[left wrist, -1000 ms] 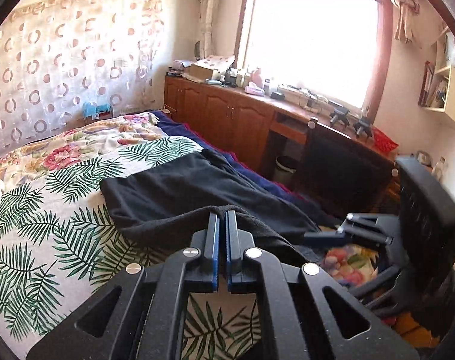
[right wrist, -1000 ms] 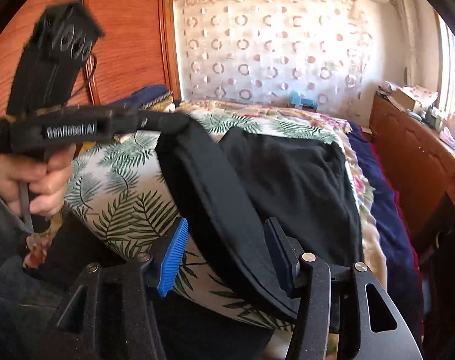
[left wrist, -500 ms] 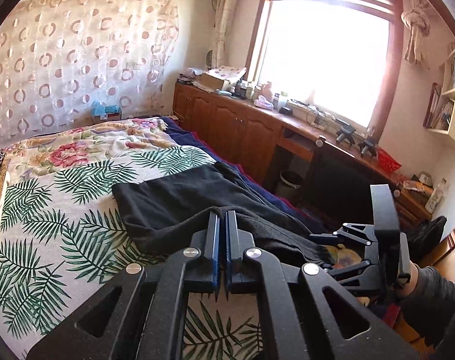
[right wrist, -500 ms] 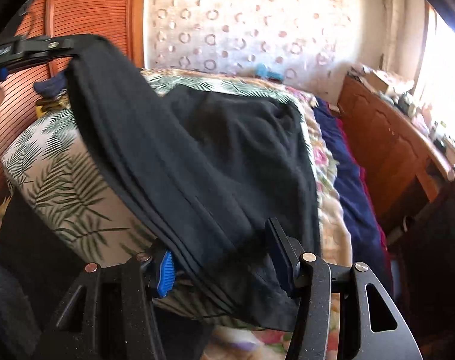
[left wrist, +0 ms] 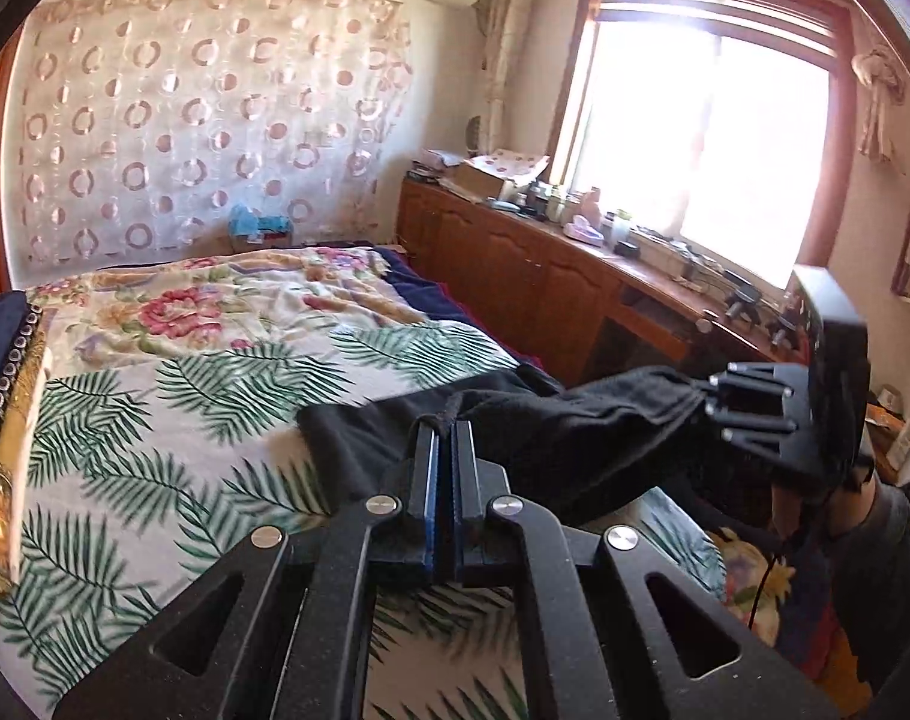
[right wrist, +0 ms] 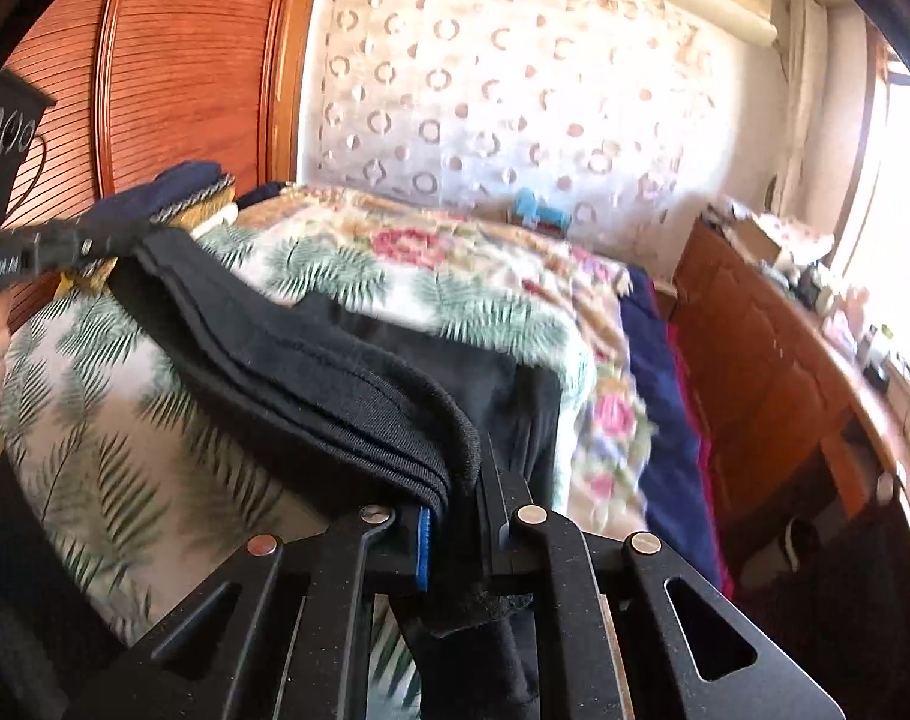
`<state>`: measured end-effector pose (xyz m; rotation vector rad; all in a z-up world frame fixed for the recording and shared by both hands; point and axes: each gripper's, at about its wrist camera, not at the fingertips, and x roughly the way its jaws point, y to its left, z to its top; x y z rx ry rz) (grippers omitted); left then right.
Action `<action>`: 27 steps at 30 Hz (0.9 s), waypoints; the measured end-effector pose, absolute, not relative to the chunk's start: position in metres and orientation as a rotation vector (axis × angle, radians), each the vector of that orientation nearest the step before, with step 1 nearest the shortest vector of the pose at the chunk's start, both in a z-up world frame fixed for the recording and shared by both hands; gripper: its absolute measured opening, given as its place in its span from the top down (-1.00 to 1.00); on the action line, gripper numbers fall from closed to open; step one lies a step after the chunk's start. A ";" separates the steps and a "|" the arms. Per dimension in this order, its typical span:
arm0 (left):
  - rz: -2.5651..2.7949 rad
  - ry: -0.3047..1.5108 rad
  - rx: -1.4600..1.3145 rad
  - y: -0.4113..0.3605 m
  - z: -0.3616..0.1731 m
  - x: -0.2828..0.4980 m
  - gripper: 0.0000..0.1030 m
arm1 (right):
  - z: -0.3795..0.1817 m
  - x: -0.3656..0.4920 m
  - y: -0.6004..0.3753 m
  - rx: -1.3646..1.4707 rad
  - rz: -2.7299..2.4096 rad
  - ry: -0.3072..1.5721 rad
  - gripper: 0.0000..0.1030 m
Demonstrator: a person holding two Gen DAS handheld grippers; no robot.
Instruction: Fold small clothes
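Both tongs grip one black garment (left wrist: 574,420). Left tongs (left wrist: 446,438), at lower centre of the left wrist view, are clamped on its edge. Right tongs (right wrist: 460,516), at lower centre of the right wrist view, are closing with the thick folded hem between their pads. Between the two the cloth hangs as a band, its far part lying on the bed (left wrist: 185,372) with the palm-leaf sheet. A wooden cabinet (left wrist: 514,276) stands beside the bed under the window (left wrist: 706,138).
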<state>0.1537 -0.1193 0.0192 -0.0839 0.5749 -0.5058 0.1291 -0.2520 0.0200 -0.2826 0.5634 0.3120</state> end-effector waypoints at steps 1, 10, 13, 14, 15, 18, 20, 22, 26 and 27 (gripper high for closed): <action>-0.498 0.579 -0.087 -0.117 0.018 0.160 0.92 | 0.023 0.141 -0.248 -0.288 0.320 0.555 0.79; -0.434 0.663 -0.089 -0.102 -0.011 0.219 0.87 | -0.004 0.243 -0.228 -0.264 0.389 0.632 0.79; -0.420 0.668 -0.047 -0.103 -0.014 0.224 0.45 | -0.011 0.260 -0.230 -0.234 0.411 0.665 0.79; -0.410 0.653 -0.042 -0.101 -0.013 0.224 0.32 | -0.010 0.261 -0.231 -0.228 0.411 0.674 0.78; -0.410 0.640 -0.044 -0.098 -0.011 0.225 0.12 | -0.008 0.264 -0.231 -0.223 0.415 0.683 0.78; -0.396 0.626 -0.047 -0.093 -0.007 0.230 0.09 | -0.006 0.270 -0.231 -0.234 0.411 0.709 0.76; -0.387 0.637 -0.032 -0.093 -0.010 0.234 0.09 | -0.003 0.273 -0.233 -0.227 0.419 0.717 0.73; -0.379 0.657 -0.017 -0.095 -0.015 0.238 0.09 | 0.004 0.278 -0.235 -0.206 0.427 0.722 0.61; -0.384 0.705 -0.007 -0.099 -0.029 0.245 0.09 | 0.010 0.294 -0.245 -0.155 0.407 0.732 0.13; -0.388 0.711 -0.006 -0.100 -0.031 0.245 0.09 | 0.012 0.299 -0.249 -0.134 0.394 0.735 0.11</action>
